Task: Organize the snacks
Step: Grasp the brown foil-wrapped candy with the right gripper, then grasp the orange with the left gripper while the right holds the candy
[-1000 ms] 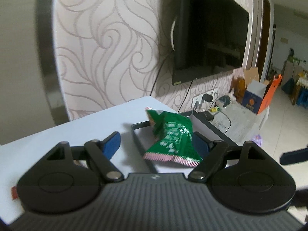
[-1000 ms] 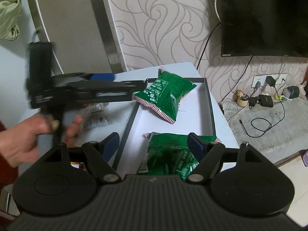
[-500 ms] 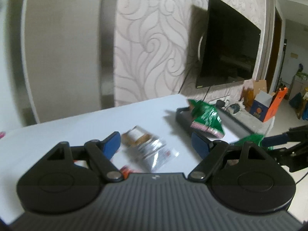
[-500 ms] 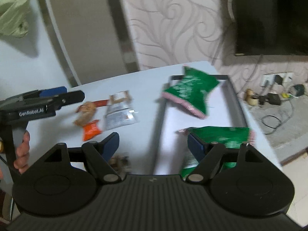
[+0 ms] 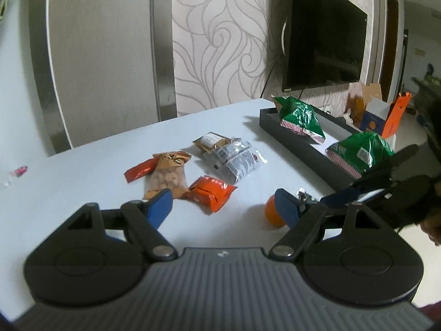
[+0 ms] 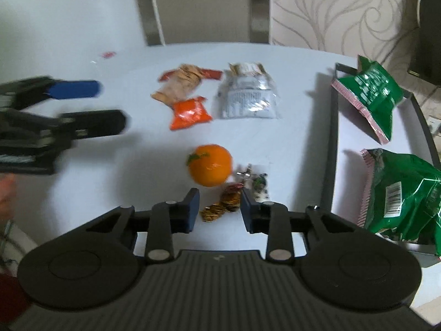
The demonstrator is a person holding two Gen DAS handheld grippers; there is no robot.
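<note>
no print on the green snack bags (image 6: 372, 93) in the black tray (image 6: 329, 149) is readable. the right gripper (image 6: 220, 207) tilts down over a gold candy (image 6: 222, 207) on the surface (image 6: 143, 160), jaws just narrowed, not touching it. the left gripper (image 5: 223, 207) stands open, empty.

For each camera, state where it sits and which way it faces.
Left wrist: sits on the left gripper, faces across the table toward the wall TV; its own open fingers and the right gripper show.
Right wrist: sits on the right gripper, tilted down at the orange and small candies; jaws have just been closing, candies between them; left gripper shows.
Shared: orange, loose snack packets, tray with green bags.
</note>
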